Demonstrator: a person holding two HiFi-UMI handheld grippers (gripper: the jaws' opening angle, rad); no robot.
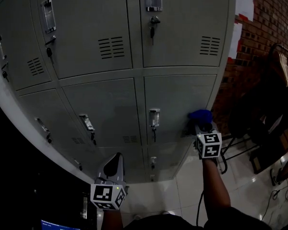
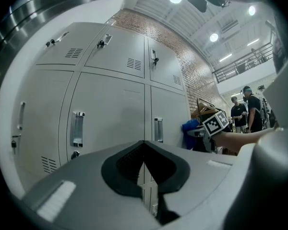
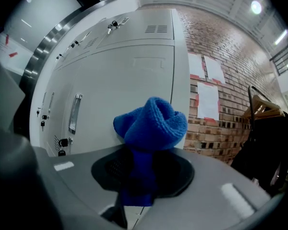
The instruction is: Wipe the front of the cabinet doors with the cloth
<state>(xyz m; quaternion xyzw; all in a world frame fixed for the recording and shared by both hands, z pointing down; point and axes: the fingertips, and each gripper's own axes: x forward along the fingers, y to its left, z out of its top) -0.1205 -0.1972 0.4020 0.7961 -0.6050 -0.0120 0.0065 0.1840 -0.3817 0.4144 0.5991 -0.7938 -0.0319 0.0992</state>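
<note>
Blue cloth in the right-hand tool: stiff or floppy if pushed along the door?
Probably floppy: the blue cloth bunches into folds above the right gripper. Likely light. Its knitted texture should drag, not slip, on the cabinet door.

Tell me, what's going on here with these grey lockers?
A person stands facing a bank of grey cabinet doors with a tool in each hand. The right tool is clamped on a bunched blue cloth and holds it up to the right-hand door of the middle row, close to or on the metal. The left tool is shut with nothing in it and hangs lower, away from the doors.
</note>
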